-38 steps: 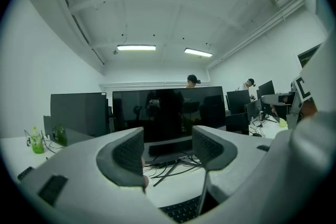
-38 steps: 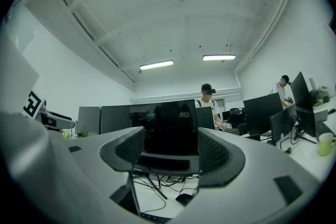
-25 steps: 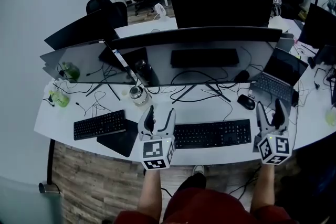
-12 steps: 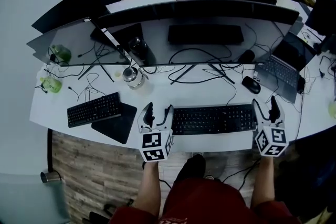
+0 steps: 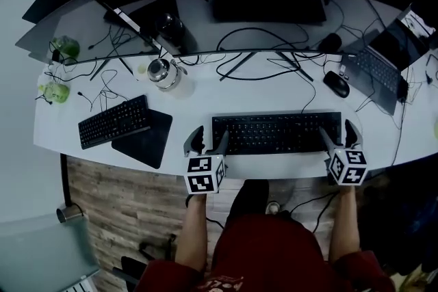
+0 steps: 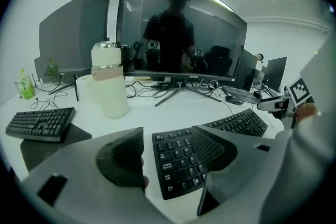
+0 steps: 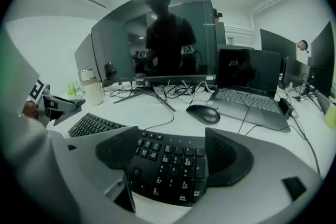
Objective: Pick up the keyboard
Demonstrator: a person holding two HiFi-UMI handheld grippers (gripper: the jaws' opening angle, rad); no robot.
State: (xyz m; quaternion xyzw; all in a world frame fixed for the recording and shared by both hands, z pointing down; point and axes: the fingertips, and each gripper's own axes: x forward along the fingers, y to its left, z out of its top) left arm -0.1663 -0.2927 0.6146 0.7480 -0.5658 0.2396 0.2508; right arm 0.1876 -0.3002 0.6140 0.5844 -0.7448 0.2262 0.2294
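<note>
- The left gripper point(image 6: 169, 135) has its jaws apart, with the end of the black keyboard point(image 6: 181, 162) between them.
- A white bottle point(image 6: 108, 81) stands beyond; a second keyboard point(image 6: 38, 123) lies far left.

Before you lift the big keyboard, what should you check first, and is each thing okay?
1. The left hand-held gripper is open, with the left end of the keyboard between its jaws: ok.
2. The right hand-held gripper has its jaws opening, with the keyboard's right end between them: ok.
3. Keyboard squeezed tight: not ok, no grip yet.
4. The keyboard's cable is free to follow: cannot tell.
5. The mouse lies apart from the keyboard: ok.
</note>
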